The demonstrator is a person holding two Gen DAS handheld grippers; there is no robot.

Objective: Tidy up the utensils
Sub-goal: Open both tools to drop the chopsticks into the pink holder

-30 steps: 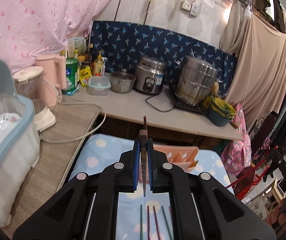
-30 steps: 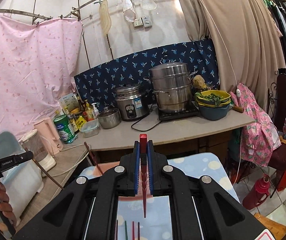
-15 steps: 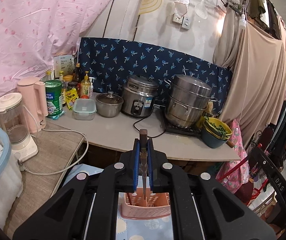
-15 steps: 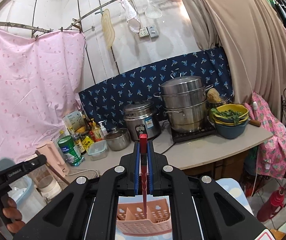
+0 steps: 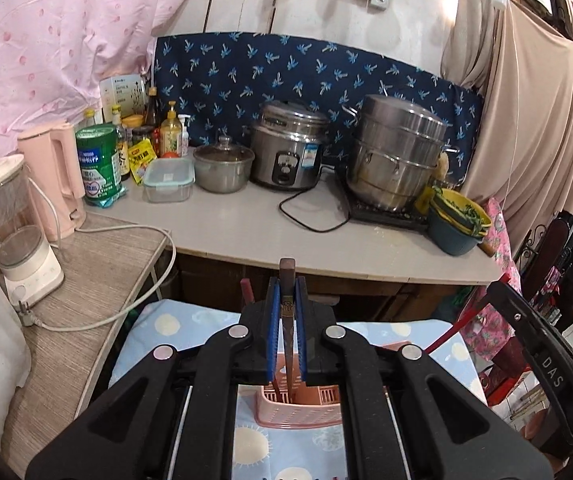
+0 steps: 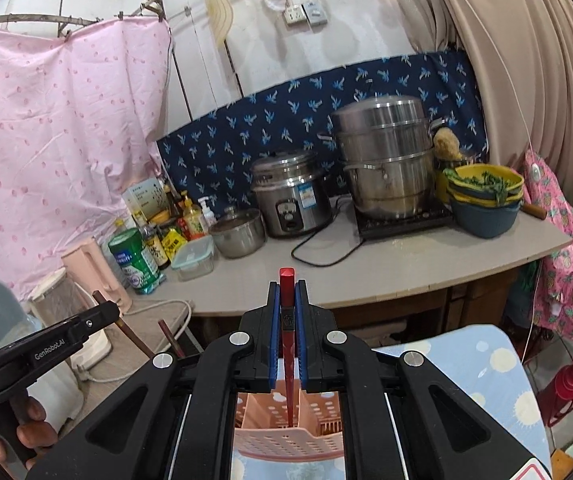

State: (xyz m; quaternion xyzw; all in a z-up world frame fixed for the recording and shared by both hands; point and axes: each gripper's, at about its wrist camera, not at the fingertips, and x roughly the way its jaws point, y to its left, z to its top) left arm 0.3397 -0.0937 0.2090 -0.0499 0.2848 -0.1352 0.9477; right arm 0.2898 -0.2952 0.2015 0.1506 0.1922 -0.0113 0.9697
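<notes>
Our own black gripper frames hide most of the pink perforated plastic utensil basket (image 5: 300,408); we see only a strip of it in each view, and cannot tell which compartment holds what. It stands on a pale blue cloth with cream dots (image 5: 154,328). Behind it a grey worktop (image 5: 246,232) carries a steel rice cooker (image 5: 288,146), a stacked steel steamer pot (image 5: 396,152) and a green tin (image 5: 96,160). Our left gripper (image 5: 287,308) pinches a dark brown chopstick (image 5: 287,280) upright between its blue pads, its lower end dipping into the basket. Our right gripper (image 6: 287,312) likewise pinches a red chopstick (image 6: 287,292), its tip down inside the basket.
</notes>
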